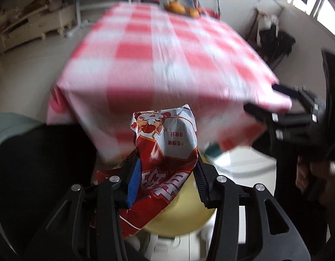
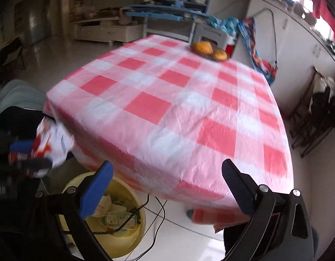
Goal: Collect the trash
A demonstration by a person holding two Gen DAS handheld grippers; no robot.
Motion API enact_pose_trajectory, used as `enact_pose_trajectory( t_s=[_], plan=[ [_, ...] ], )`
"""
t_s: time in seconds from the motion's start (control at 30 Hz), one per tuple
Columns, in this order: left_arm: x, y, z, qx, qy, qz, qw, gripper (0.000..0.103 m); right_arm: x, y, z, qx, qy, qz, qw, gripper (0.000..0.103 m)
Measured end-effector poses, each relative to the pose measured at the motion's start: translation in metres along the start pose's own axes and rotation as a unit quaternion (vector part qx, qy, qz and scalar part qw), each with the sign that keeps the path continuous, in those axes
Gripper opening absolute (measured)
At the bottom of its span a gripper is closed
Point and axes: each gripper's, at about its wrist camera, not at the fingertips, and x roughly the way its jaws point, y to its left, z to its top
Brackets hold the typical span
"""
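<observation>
The left gripper [image 1: 167, 174] was clamped on a crumpled red-and-white snack wrapper [image 1: 165, 150], held off the near table corner directly above the yellow bin [image 1: 185, 215] on the floor. The right gripper [image 2: 167, 184] was spread wide and held nothing. The bin [image 2: 124, 187] already contained wrappers and a plastic bottle [image 2: 119, 218]. The checked tablecloth [image 2: 167, 108] carried only a plate of oranges [image 2: 210, 50] at its far edge. Judgement: collection appeared nearly complete; releasing the wrapper into the bin remained.
</observation>
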Motion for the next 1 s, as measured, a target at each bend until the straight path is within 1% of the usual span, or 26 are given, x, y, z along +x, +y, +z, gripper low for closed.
enact_pose_trajectory(
  t_s=[0.03,0.07,0.1,0.17,0.27,0.37,0.43,0.47,0.53,0.57,0.6,0.63,0.67,0.7,0.77,0.8,0.93,1.0],
  plan=[
    [0.003,-0.003,-0.002,0.006,0.015,0.002,0.9999,0.044,0.001,-0.001,-0.001,0.001,0.001,-0.009,1.0,0.095],
    [0.007,-0.006,-0.005,0.013,0.03,0.002,0.9995,0.048,0.0,0.0,-0.002,0.001,0.001,-0.013,1.0,0.095],
    [0.01,-0.008,-0.007,0.019,0.041,0.002,0.999,0.05,-0.001,0.0,-0.002,0.002,0.0,-0.015,1.0,0.095],
    [0.014,-0.011,-0.012,0.032,0.056,0.013,0.9978,0.058,-0.002,-0.004,-0.003,0.009,-0.003,-0.015,1.0,0.095],
    [0.012,-0.009,-0.014,0.034,0.056,0.021,0.9976,0.064,-0.002,-0.01,-0.003,0.027,0.001,-0.016,1.0,0.095],
    [0.008,-0.002,-0.011,0.014,0.041,0.023,0.9988,0.068,0.004,-0.016,-0.004,0.046,0.016,0.004,0.999,0.095],
    [-0.001,0.007,-0.006,-0.008,0.012,0.018,0.9997,0.07,0.004,-0.014,-0.005,0.044,0.013,0.004,0.999,0.095],
    [-0.005,0.009,-0.002,-0.018,-0.005,0.019,0.9997,0.074,0.003,-0.012,-0.006,0.039,0.01,-0.001,0.999,0.095],
    [-0.02,0.017,0.005,-0.033,-0.05,0.03,0.9978,0.08,0.001,-0.008,-0.007,0.03,0.004,-0.008,1.0,0.095],
    [-0.025,0.017,0.01,-0.033,-0.068,0.04,0.9963,0.082,0.0,-0.006,-0.007,0.026,0.001,-0.01,1.0,0.095],
    [-0.031,0.019,0.015,-0.031,-0.086,0.051,0.9945,0.083,-0.001,-0.004,-0.008,0.023,-0.002,-0.011,1.0,0.095],
    [-0.039,0.021,0.022,-0.03,-0.111,0.066,0.9912,0.086,-0.001,-0.003,-0.008,0.022,-0.003,-0.01,1.0,0.095],
    [-0.045,0.024,0.026,-0.03,-0.124,0.072,0.9892,0.089,-0.002,-0.003,-0.008,0.021,-0.004,-0.009,1.0,0.095],
    [-0.051,0.029,0.033,-0.033,-0.145,0.081,0.9855,0.09,-0.001,-0.003,-0.008,0.021,-0.005,-0.008,1.0,0.095],
    [-0.058,0.035,0.044,-0.043,-0.173,0.098,0.9791,0.094,-0.001,-0.003,-0.008,0.023,-0.006,-0.012,1.0,0.095],
    [-0.061,0.04,0.051,-0.052,-0.186,0.105,0.9756,0.094,0.0,-0.004,-0.008,0.025,-0.007,-0.015,1.0,0.095],
    [-0.067,0.056,0.064,-0.086,-0.213,0.114,0.9665,0.096,-0.002,-0.01,-0.006,0.045,-0.02,-0.024,0.998,0.095],
    [-0.059,0.061,0.063,-0.101,-0.214,0.115,0.9647,0.096,-0.003,-0.014,-0.006,0.055,-0.025,-0.029,0.998,0.095]
  ],
)
